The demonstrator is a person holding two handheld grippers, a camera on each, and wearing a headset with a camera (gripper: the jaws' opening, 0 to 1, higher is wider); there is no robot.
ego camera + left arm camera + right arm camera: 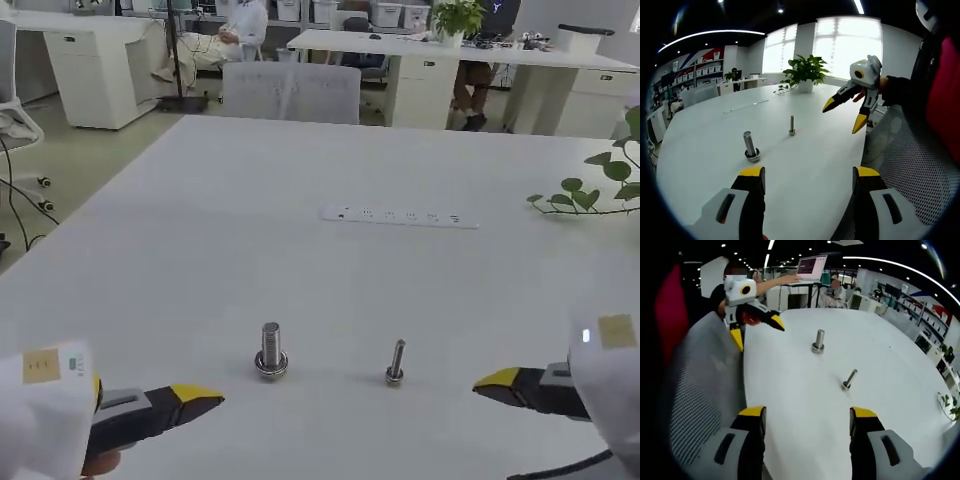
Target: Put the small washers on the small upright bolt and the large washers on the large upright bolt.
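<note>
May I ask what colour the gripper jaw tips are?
Yellow on the left gripper, clearest in the left gripper view.

On your worktop (200, 250) the large upright bolt (271, 343), large washer (270, 368) at its foot, stands left of the small upright bolt (398, 356). Your left tongs (212, 400) and right tongs (482, 384) flank them, touching neither.
</note>
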